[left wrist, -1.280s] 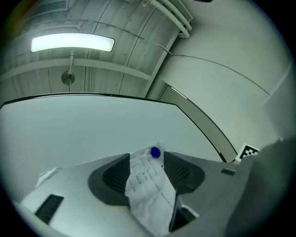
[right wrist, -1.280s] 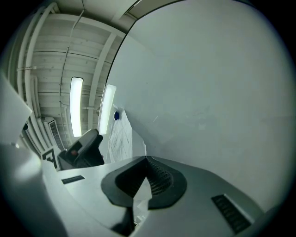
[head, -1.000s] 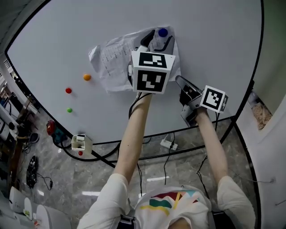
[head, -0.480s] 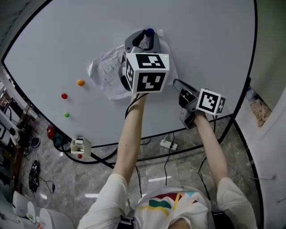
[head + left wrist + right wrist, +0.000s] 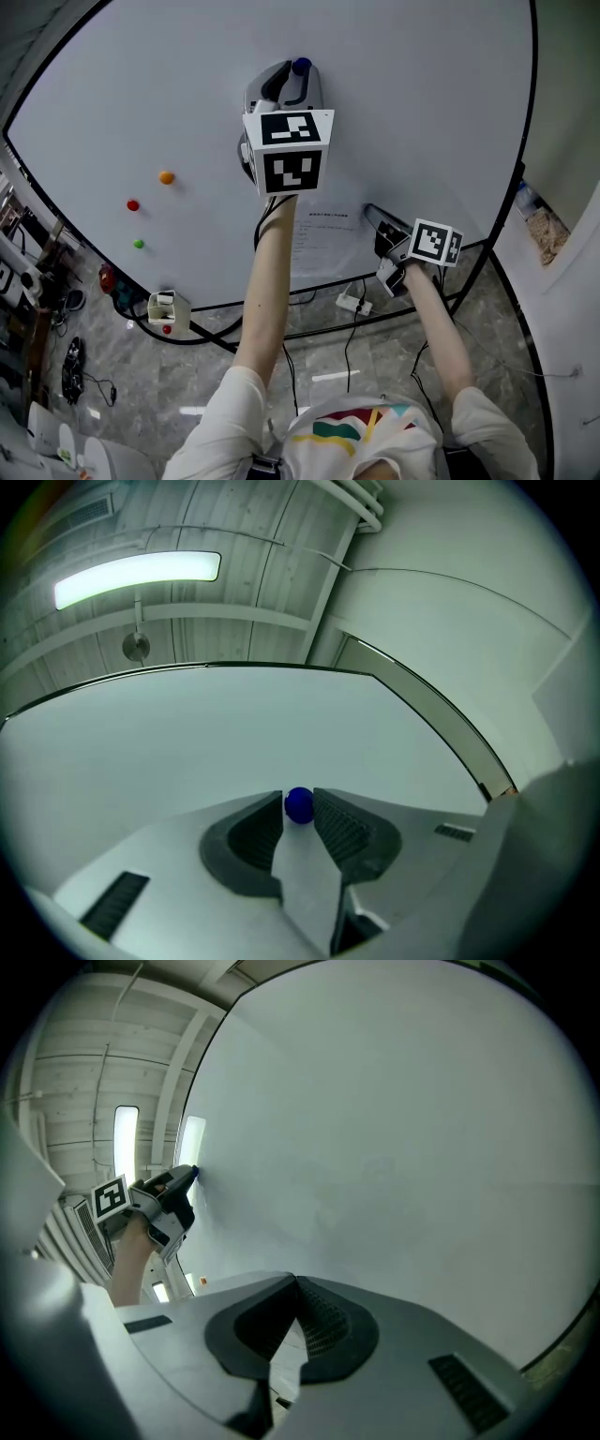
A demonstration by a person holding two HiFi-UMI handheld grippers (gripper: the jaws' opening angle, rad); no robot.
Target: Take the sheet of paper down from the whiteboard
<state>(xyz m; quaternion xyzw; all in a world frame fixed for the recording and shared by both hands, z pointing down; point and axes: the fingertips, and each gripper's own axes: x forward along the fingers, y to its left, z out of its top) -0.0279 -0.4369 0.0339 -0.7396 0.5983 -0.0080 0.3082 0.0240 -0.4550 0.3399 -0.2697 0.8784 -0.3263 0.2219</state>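
Observation:
The sheet of paper (image 5: 323,242) hangs low against the whiteboard (image 5: 141,103), printed side showing. Its right edge is in my right gripper (image 5: 369,213), which is shut on it. In the right gripper view the jaws (image 5: 292,1330) stand together. My left gripper (image 5: 298,73) is high on the board. Its jaws are closing on the blue magnet (image 5: 301,66), and that magnet (image 5: 299,804) sits between the fingertips, touching both. From the right gripper view, the left gripper (image 5: 186,1180) shows against the board at the left.
Orange (image 5: 166,176), red (image 5: 132,204) and green (image 5: 138,244) magnets sit on the board's left part. Below the board's dark frame (image 5: 469,248), a power strip (image 5: 353,302), cables and a small white box (image 5: 167,305) lie on the floor.
The paper, crumpled under the magnet before, has come off and moved down with the right gripper. The left gripper's jaws closed round the blue magnet at the top.

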